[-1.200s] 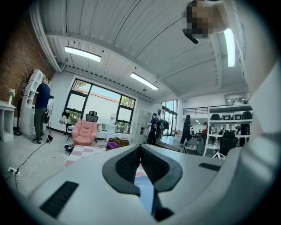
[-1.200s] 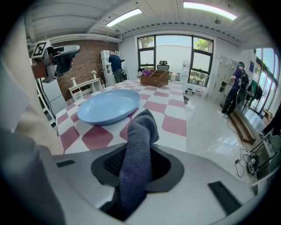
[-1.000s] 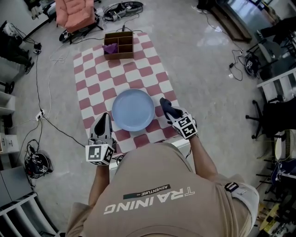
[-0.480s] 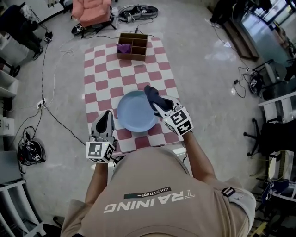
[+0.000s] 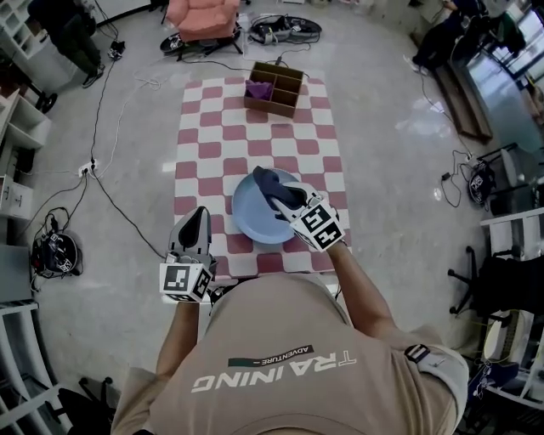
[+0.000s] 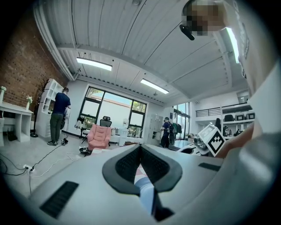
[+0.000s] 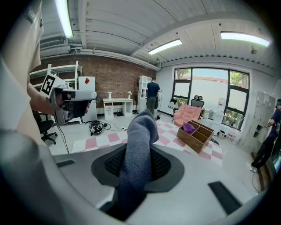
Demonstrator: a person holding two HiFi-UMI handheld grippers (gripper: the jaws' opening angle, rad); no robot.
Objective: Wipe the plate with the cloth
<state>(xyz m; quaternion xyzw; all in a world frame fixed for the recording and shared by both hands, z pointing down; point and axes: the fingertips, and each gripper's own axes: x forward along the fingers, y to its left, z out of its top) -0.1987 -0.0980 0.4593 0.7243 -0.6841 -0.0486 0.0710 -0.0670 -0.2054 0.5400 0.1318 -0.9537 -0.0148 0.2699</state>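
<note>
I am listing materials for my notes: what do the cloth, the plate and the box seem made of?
Cloth: soft grey-blue fabric, matte; it bunches in rounded folds. Plate: smooth pale blue, plastic or glazed ceramic, I cannot tell which. Box: probably wood, brown, matte, with thin flat dividers.

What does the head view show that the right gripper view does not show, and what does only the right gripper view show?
Only the head view: the blue plate, with the dark cloth over its far part.
Only the right gripper view: the brick wall, the ceiling lights, and the right tool shut on the cloth.
Both: the cloth, the checkered mat, the wooden box with a purple thing inside, the pink chair, the left tool.
</note>
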